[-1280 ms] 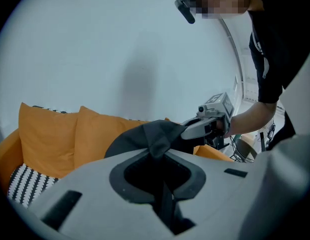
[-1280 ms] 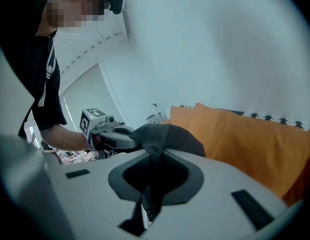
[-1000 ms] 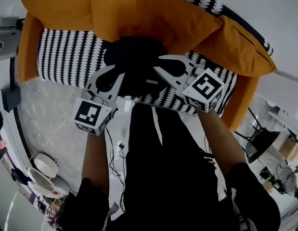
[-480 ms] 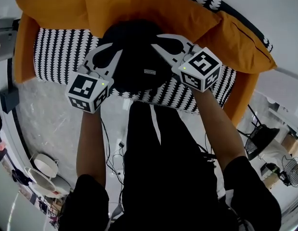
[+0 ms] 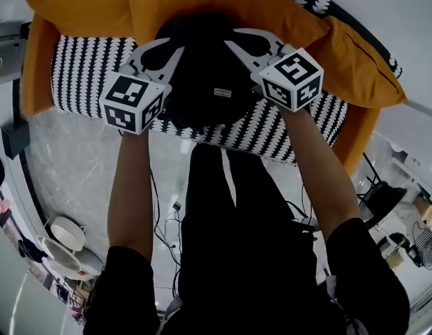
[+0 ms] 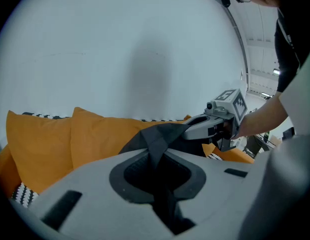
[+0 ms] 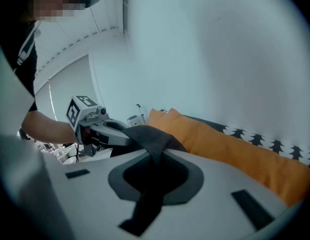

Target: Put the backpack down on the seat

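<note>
A black backpack (image 5: 202, 82) hangs over the black-and-white patterned seat (image 5: 83, 68), close to the orange back cushions (image 5: 222, 2). My left gripper (image 5: 172, 47) is shut on a black strap (image 6: 159, 136) at the bag's left top. My right gripper (image 5: 235, 39) is shut on a second black strap (image 7: 150, 141) at the right top. Each strap runs pinched between the jaws and hangs down behind them. The right gripper (image 6: 215, 124) shows in the left gripper view and the left gripper (image 7: 97, 124) in the right one. Whether the bag's bottom touches the seat is hidden.
Orange cushions line the sofa's back and both sides, with a pale wall behind. A grey floor with cables (image 5: 167, 222) lies below the seat's front edge. White bowls (image 5: 65, 239) sit at lower left and a dark chair (image 5: 380, 201) at right. The person's legs stand near the seat's front.
Both grippers have carried the backpack forward, away from the person and farther over the seat toward the orange cushions. Both grips on the straps are unchanged.
</note>
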